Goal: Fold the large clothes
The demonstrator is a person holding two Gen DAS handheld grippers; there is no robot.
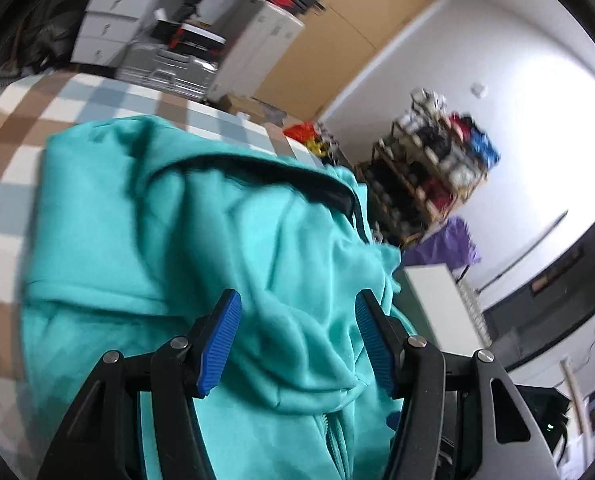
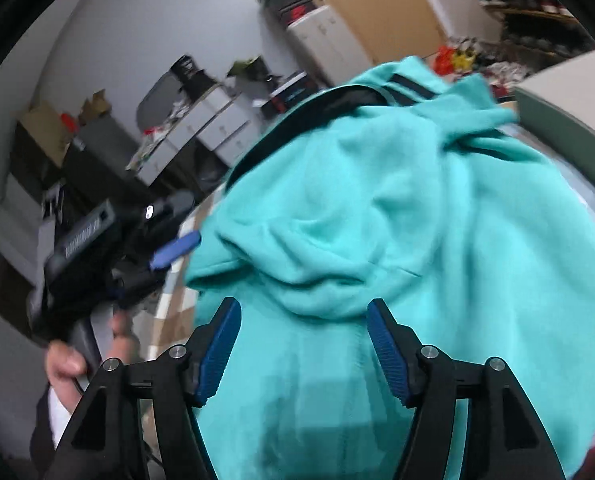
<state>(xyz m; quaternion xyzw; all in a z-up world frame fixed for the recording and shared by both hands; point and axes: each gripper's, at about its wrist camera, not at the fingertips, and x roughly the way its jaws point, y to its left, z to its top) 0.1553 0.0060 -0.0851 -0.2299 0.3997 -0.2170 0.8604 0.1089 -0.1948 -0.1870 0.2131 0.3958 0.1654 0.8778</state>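
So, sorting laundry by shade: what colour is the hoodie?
Teal hoodie, black trim; clearest in the left wrist view.

Hoodie (image 1: pixel 201 240): showing turquoise all over, a black band running along its hood edge. Bed cover (image 1: pixel 29 120): displaying a check of brown, white and pale blue. Gripper pads (image 1: pixel 221 344): showing ribbed blue on black fingers. Door (image 1: pixel 357 32): showing plain tan.

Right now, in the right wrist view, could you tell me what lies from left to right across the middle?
Person's hand → left claw → checked cover → teal hoodie.
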